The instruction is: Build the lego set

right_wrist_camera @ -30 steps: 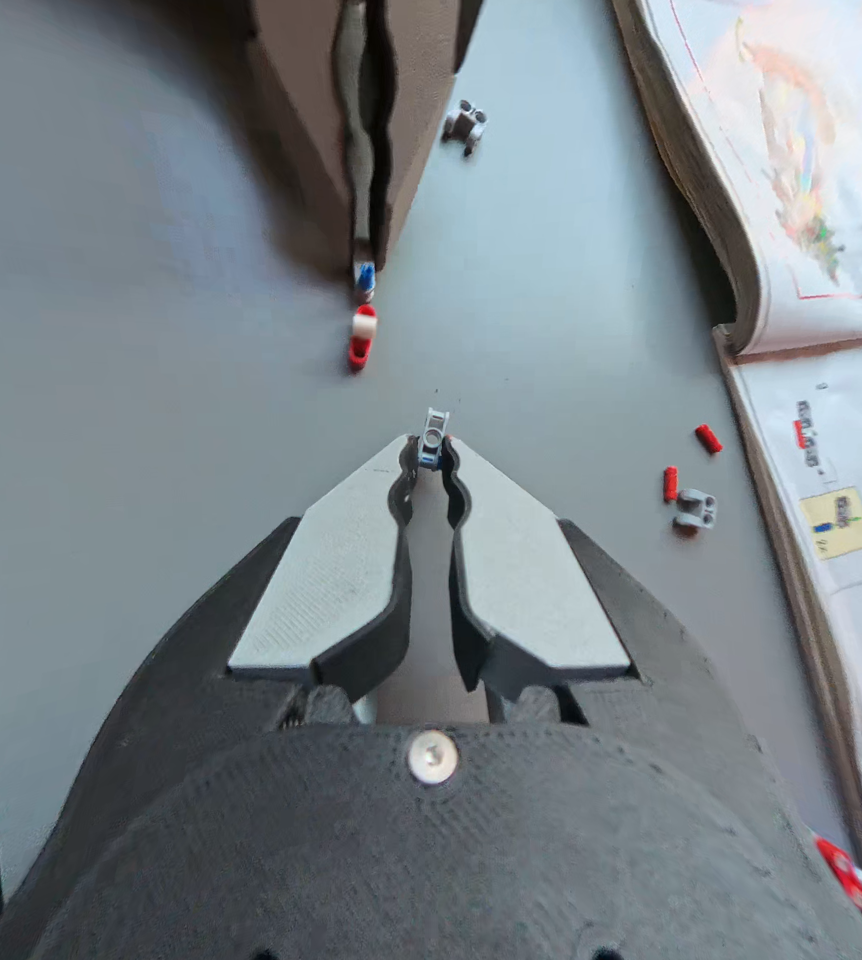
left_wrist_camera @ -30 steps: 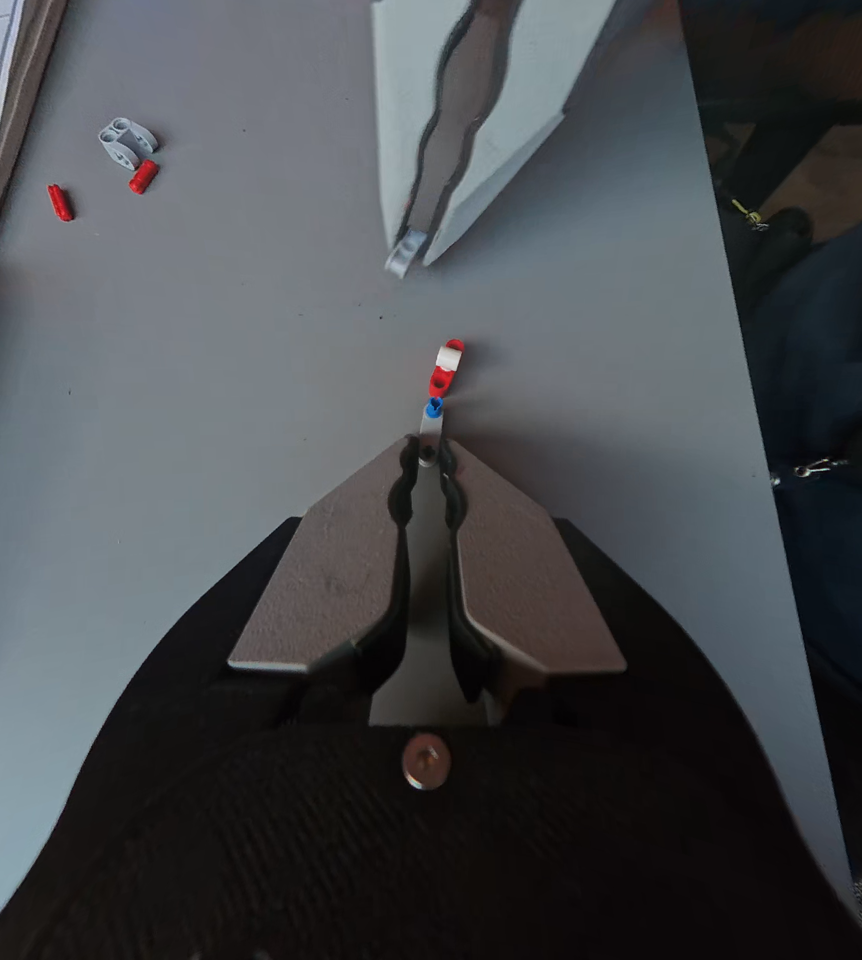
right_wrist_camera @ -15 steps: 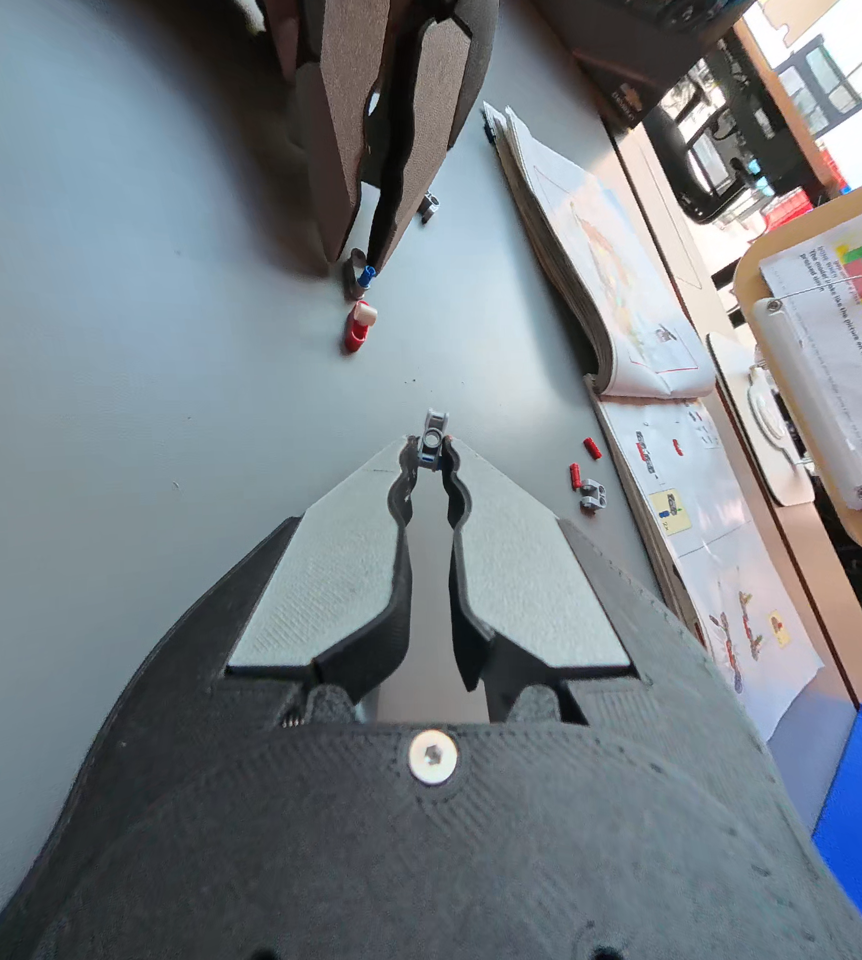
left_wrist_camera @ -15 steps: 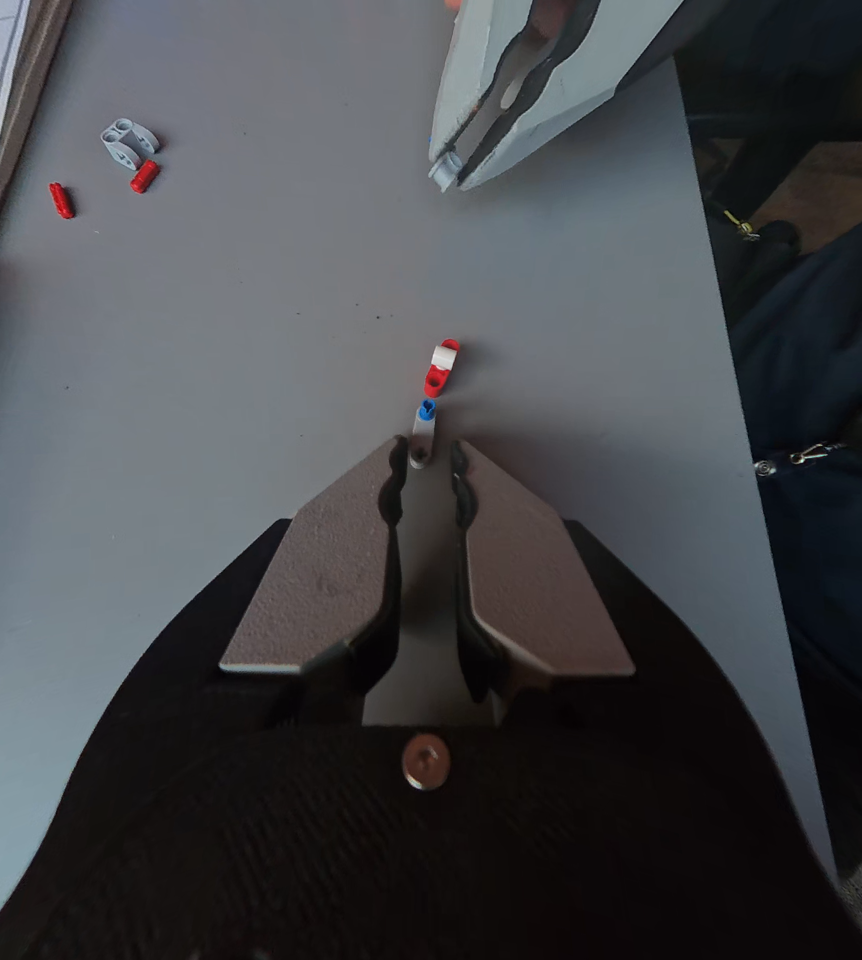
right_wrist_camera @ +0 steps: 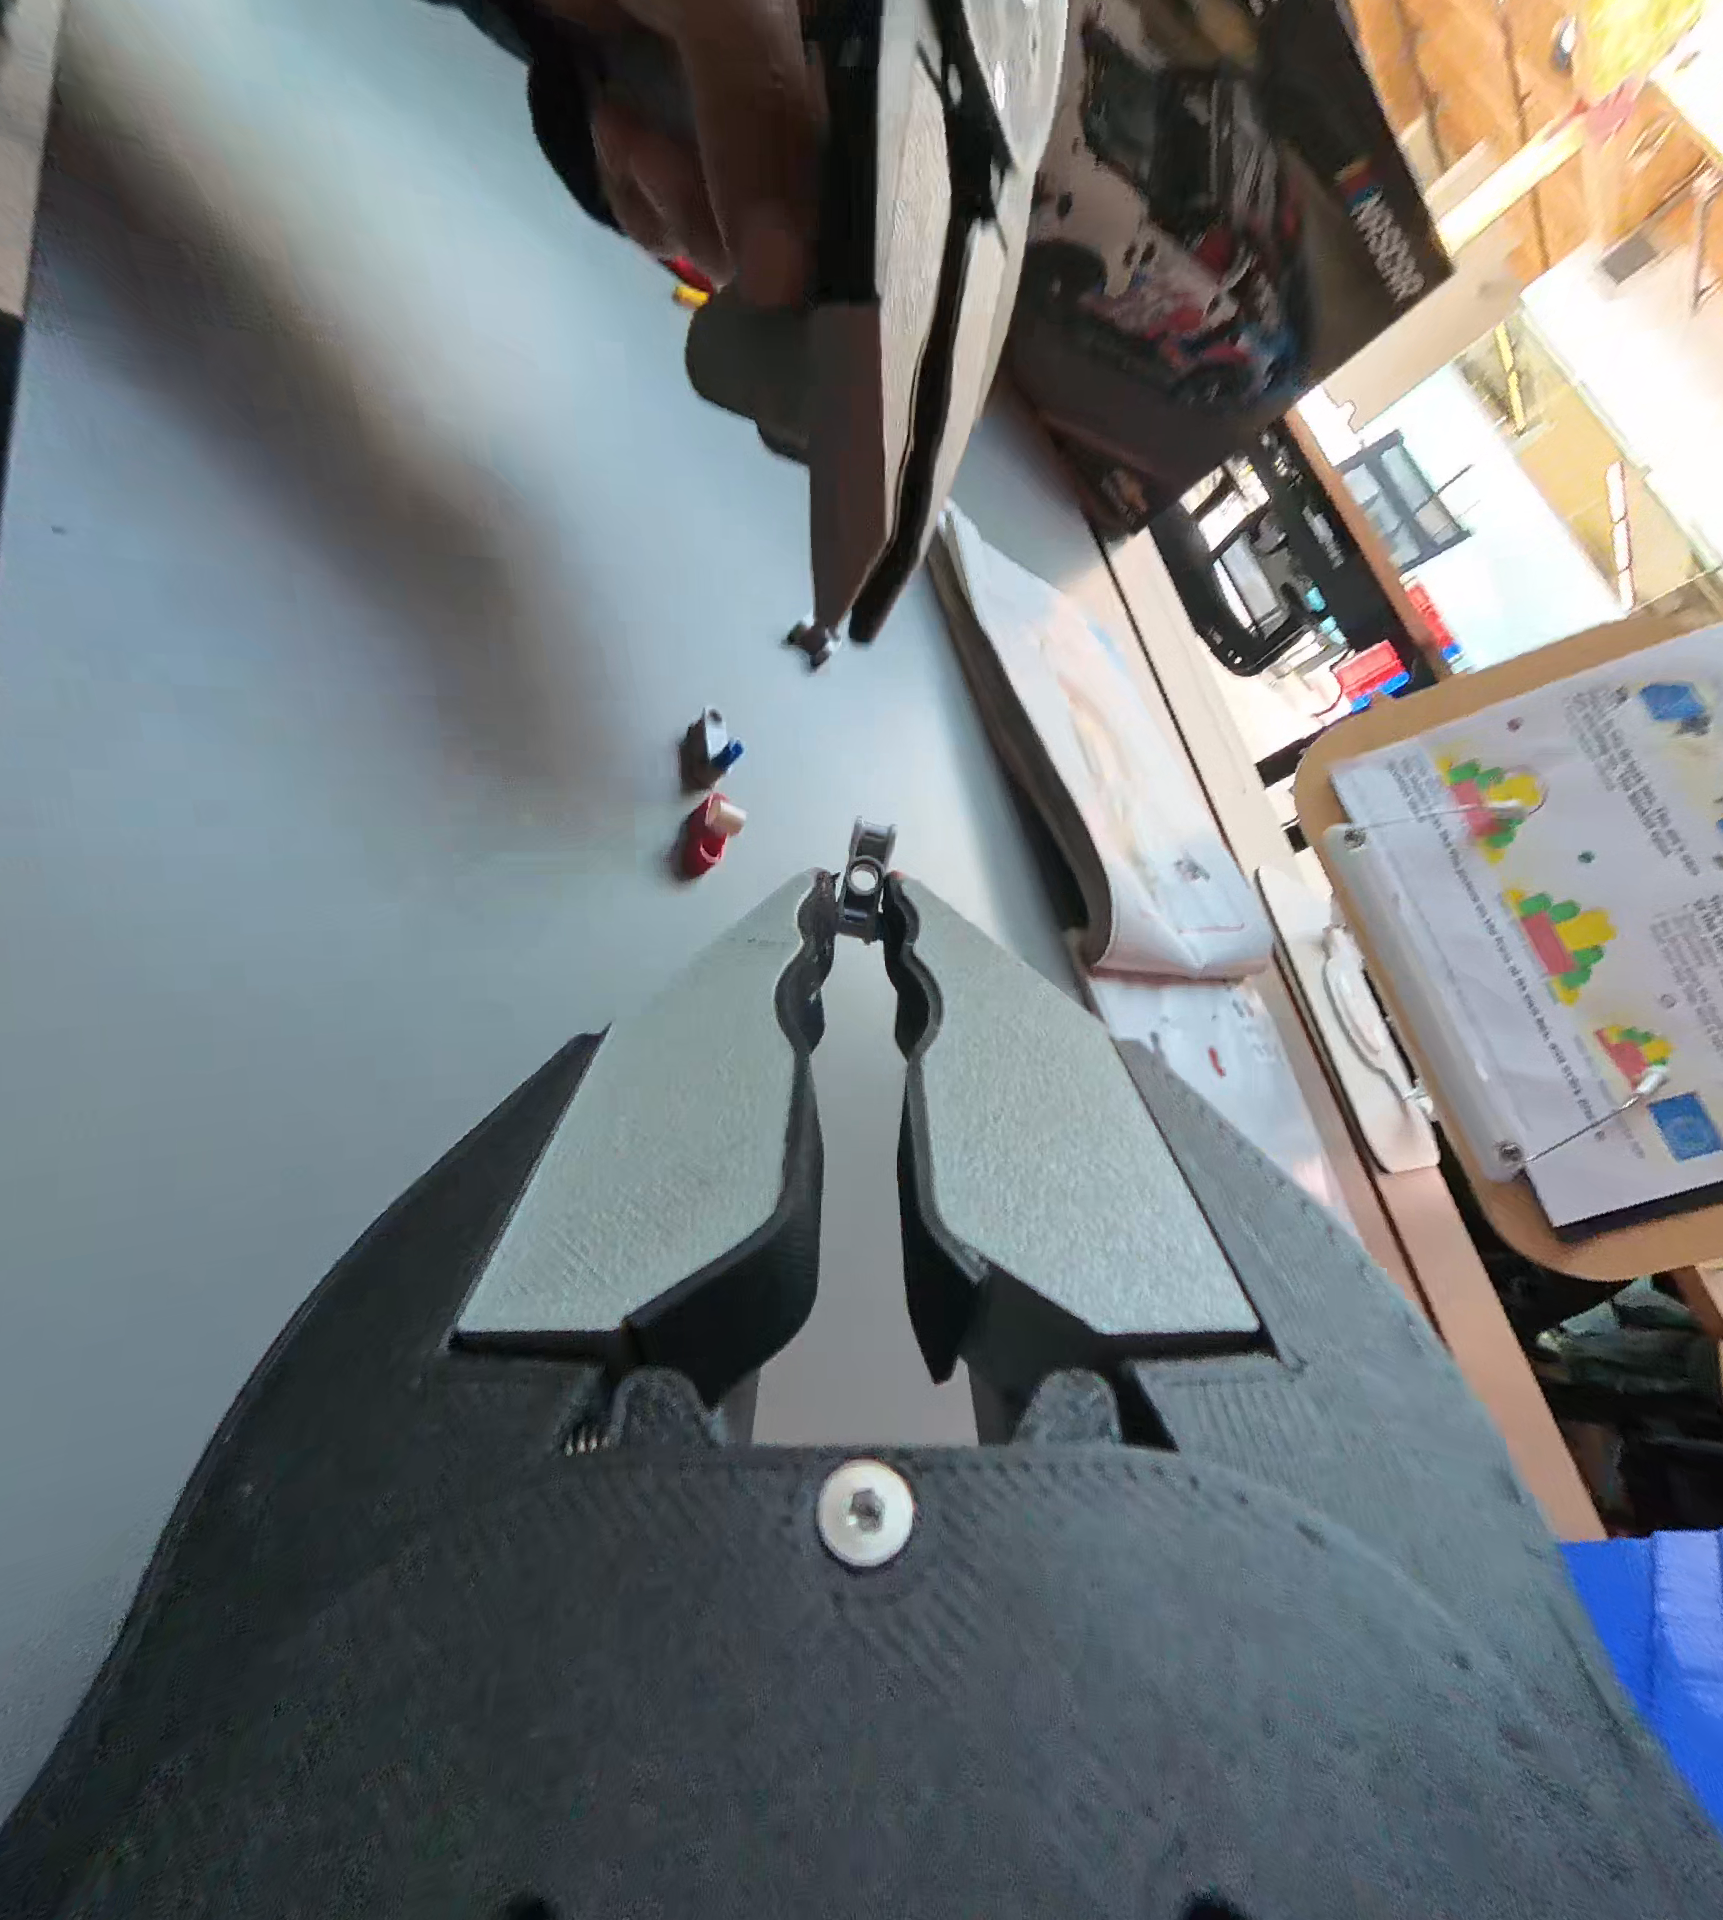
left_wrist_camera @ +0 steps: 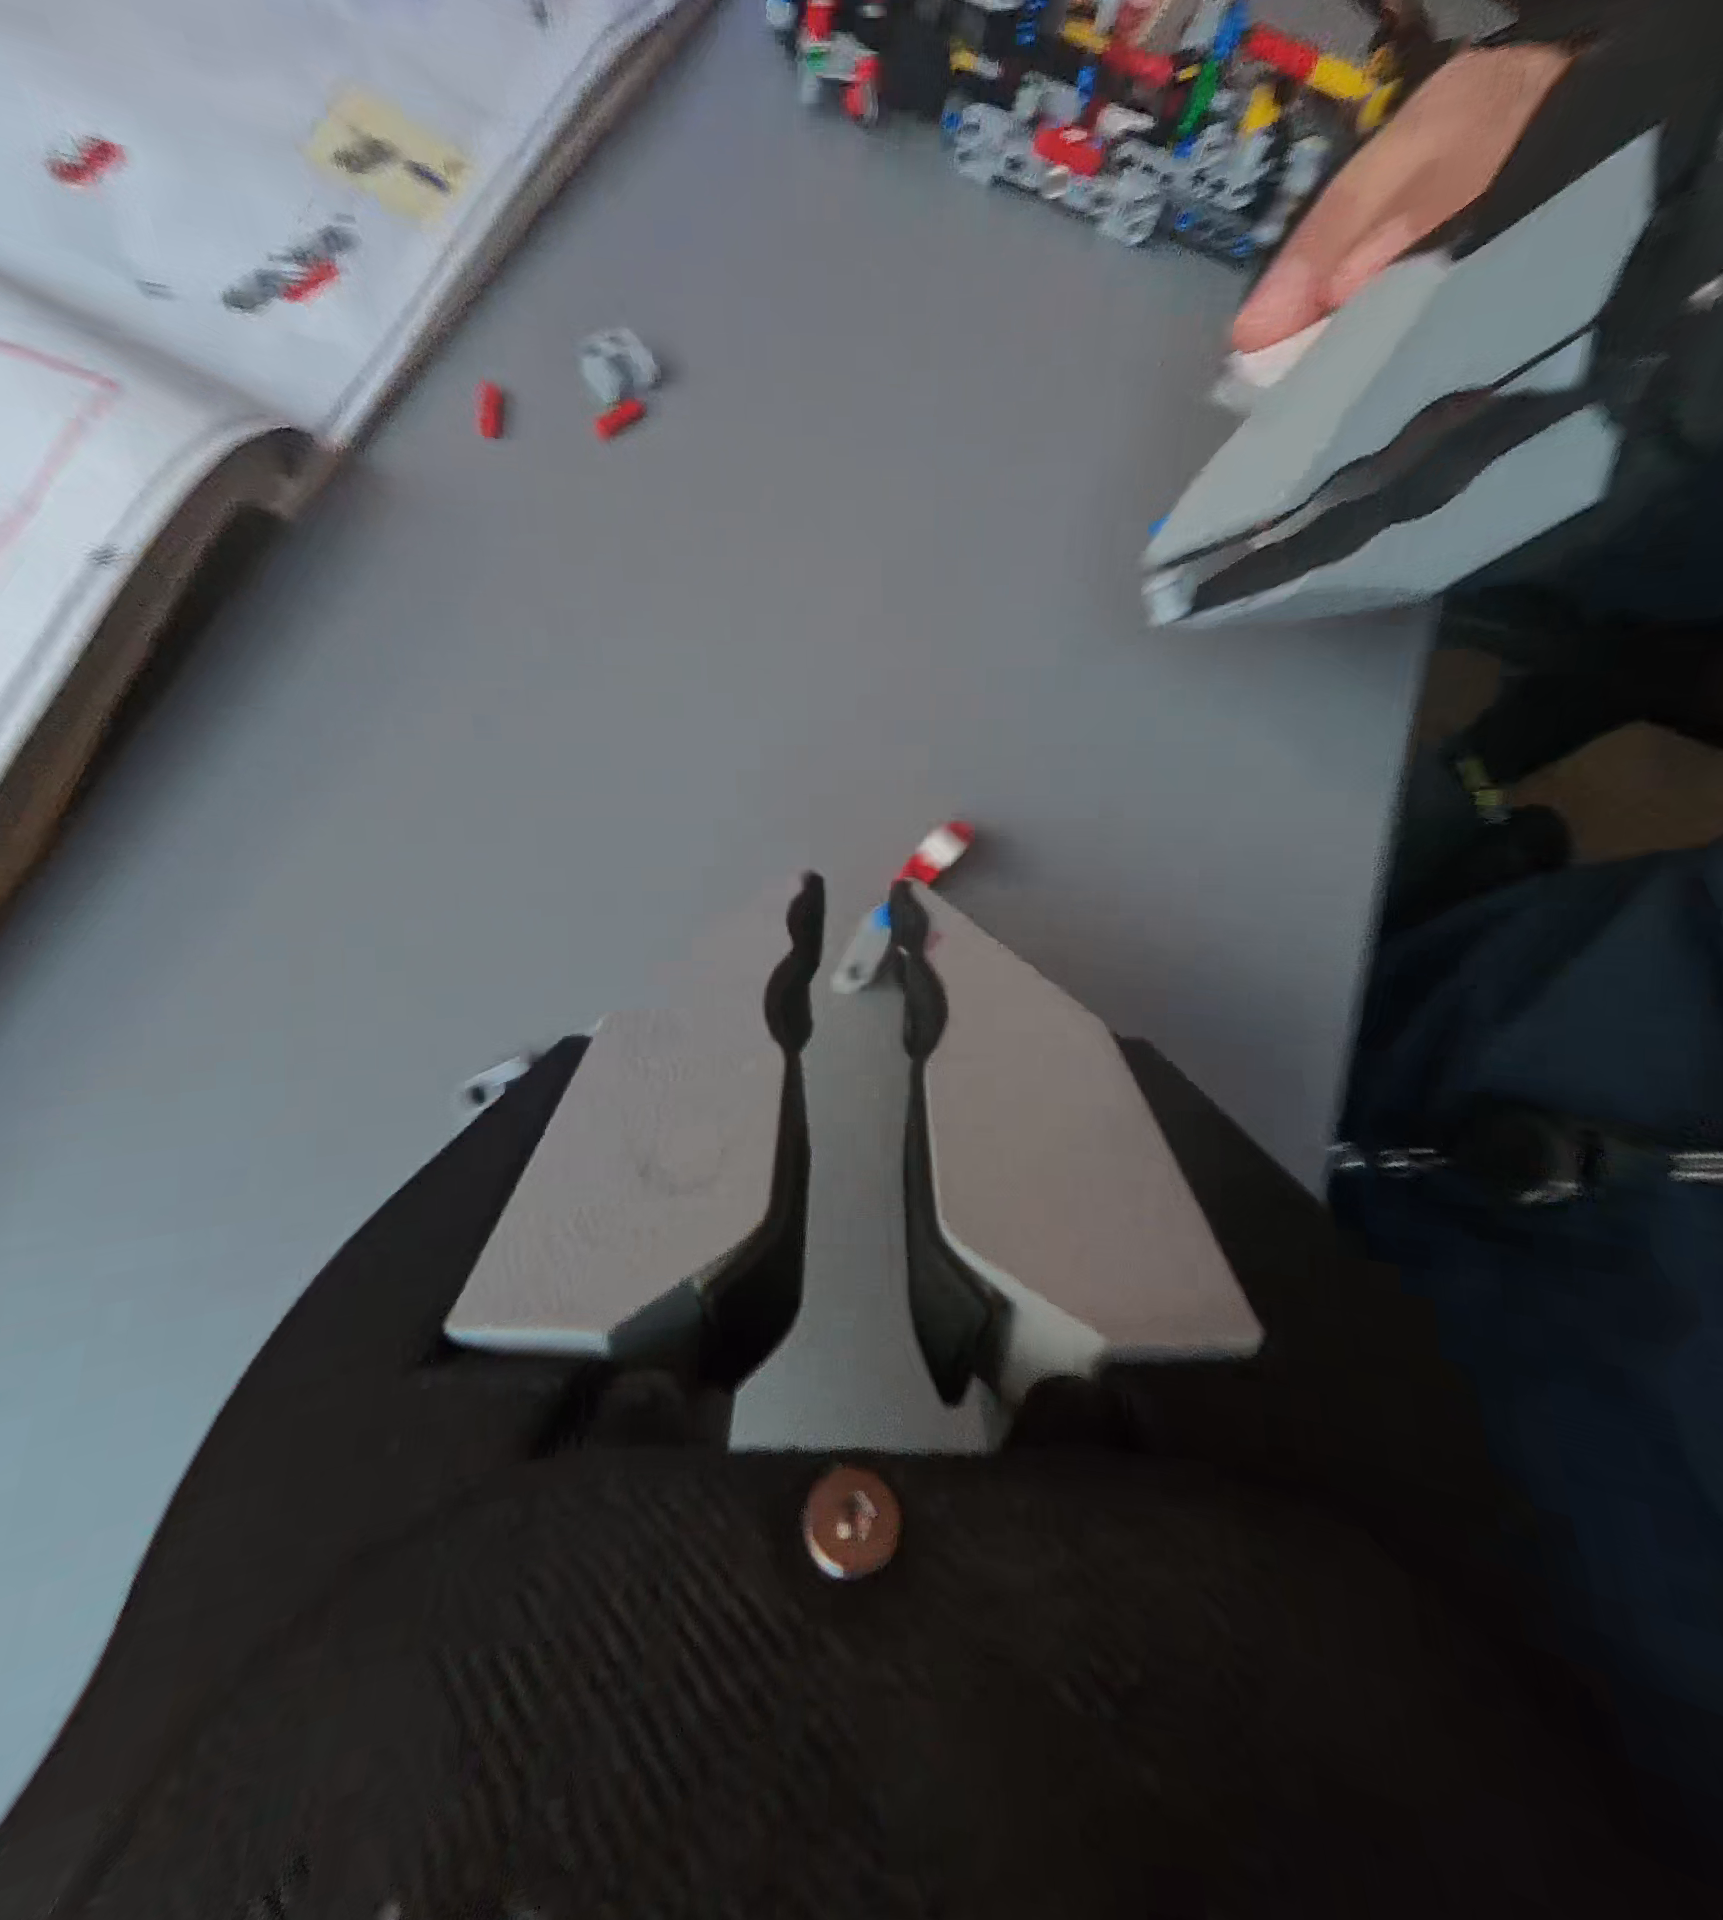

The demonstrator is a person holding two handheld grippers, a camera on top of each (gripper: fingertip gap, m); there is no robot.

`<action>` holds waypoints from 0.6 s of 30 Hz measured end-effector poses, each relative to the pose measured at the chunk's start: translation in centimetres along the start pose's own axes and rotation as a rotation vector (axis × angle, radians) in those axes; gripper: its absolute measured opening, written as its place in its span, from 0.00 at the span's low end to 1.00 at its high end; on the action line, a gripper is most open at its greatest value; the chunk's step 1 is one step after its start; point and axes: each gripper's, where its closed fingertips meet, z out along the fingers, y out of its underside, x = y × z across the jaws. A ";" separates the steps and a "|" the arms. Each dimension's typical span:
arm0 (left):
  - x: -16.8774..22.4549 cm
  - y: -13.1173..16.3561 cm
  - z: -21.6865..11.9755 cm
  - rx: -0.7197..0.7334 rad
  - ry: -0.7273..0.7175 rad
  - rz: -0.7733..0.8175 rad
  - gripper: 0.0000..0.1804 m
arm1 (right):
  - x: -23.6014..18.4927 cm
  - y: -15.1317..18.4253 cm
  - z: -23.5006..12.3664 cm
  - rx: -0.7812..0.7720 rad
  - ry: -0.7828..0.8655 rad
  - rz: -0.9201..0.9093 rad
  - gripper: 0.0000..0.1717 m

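My left gripper [left_wrist_camera: 857,899] is open and holds nothing. A small grey piece with a blue pin [left_wrist_camera: 862,956] lies on the grey table [left_wrist_camera: 628,675] below its tips, close to the right finger. The right wrist view shows this piece [right_wrist_camera: 706,750] lying free on the table, with the left gripper [right_wrist_camera: 836,613] lifted above it. A red and white piece [left_wrist_camera: 940,850] lies just beyond it and also shows in the right wrist view [right_wrist_camera: 706,836]. My right gripper [right_wrist_camera: 857,894] is shut on a small grey connector [right_wrist_camera: 869,842]. It is held off the table at the upper right of the left wrist view [left_wrist_camera: 1169,592].
An open instruction book [left_wrist_camera: 161,312] lies at the left. Near it are two red pins [left_wrist_camera: 490,407] and a grey connector [left_wrist_camera: 618,364]. Another small grey piece [left_wrist_camera: 493,1081] lies left of my left gripper. A pile of bricks [left_wrist_camera: 1096,114] is at the back. The table edge [left_wrist_camera: 1397,831] runs along the right. My hands' fingertips stand some 9 cm from each other.
My left gripper opened, let go of the grey piece with the blue pin, and lifted off the table. My right gripper swung up and away, still shut on its grey connector.
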 end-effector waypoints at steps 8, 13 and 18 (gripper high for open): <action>7.2 -3.5 2.6 0.095 0.348 -0.083 0.12 | 0.0 -2.8 0.2 0.054 0.054 -0.077 0.04; 7.0 -3.8 2.9 0.172 0.282 -0.094 0.04 | 0.0 -2.1 0.8 -0.011 0.094 -0.142 0.04; 4.9 -4.2 2.1 0.259 0.023 0.091 0.03 | 0.3 -2.4 0.0 0.043 0.069 0.023 0.00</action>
